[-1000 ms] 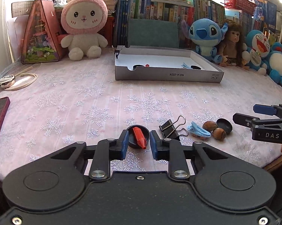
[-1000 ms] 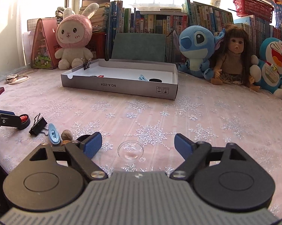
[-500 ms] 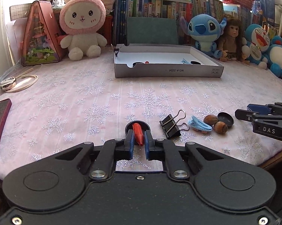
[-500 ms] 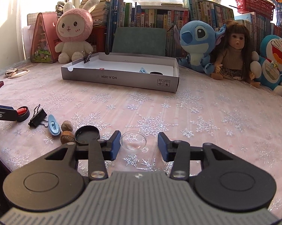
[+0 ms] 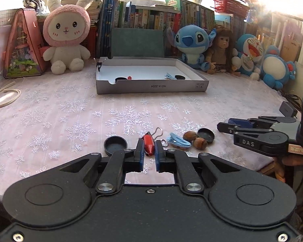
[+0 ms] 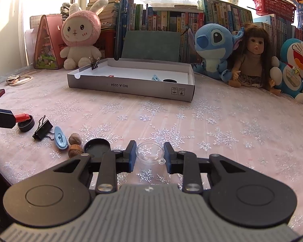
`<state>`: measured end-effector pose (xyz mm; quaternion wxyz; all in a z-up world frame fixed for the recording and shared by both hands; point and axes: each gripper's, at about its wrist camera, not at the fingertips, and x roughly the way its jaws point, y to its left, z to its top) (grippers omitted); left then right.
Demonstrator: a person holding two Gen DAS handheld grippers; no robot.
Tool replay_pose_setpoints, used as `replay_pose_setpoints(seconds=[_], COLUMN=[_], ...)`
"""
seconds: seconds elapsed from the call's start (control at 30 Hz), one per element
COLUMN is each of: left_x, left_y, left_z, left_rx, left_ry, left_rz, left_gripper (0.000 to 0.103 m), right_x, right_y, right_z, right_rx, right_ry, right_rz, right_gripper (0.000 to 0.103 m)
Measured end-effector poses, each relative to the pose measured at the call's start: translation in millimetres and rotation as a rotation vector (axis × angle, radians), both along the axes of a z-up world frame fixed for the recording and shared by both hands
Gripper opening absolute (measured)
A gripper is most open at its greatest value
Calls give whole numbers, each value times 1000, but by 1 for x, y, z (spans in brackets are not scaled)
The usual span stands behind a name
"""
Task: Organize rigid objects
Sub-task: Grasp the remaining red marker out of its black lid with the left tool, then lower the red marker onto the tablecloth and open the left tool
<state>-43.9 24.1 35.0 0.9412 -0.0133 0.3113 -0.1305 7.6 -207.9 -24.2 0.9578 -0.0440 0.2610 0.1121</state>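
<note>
While the left claw (image 5: 149,151) grips a red crayon (image 5: 148,143) between its pads, a black cap (image 5: 115,144) sits on the counter (image 5: 70,109) just left of it. Next rightward: blue clip (image 5: 178,140), two acorns (image 5: 194,139), second black cap (image 5: 206,134). Right claw (image 6: 148,154) is closing around a clear dish (image 6: 149,151), pads not quite touching. Grey box (image 6: 131,82) sits well behind.

glossy clear plastic cap (image 6: 150,153), matt black plastic lid (image 6: 97,145), shiny snowflake-printed cloth on the worktop (image 6: 222,121), matt grey cardboard box (image 6: 131,84), fluffy plush rabbit (image 6: 80,34).
</note>
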Motion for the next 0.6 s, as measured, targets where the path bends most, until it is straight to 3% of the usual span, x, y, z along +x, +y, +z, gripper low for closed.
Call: replay_pose_setpoints(seconds=[0.13, 0.3, 0.6], left_x=[-4, -1, 2], left_y=[-9, -9, 1], left_z=[-11, -27, -30], left_rx=[-1, 39, 109], left_ry=[59, 104, 82], left_rz=[-60, -46, 8], left_gripper=[10, 10, 15], right_x=[0, -1, -3], right_y=[0, 0, 1], right_z=[0, 0, -2], right_rx=[1, -1, 1], right_ry=[0, 1, 0], right_rz=[0, 1, -6], right_gripper=[35, 35, 35])
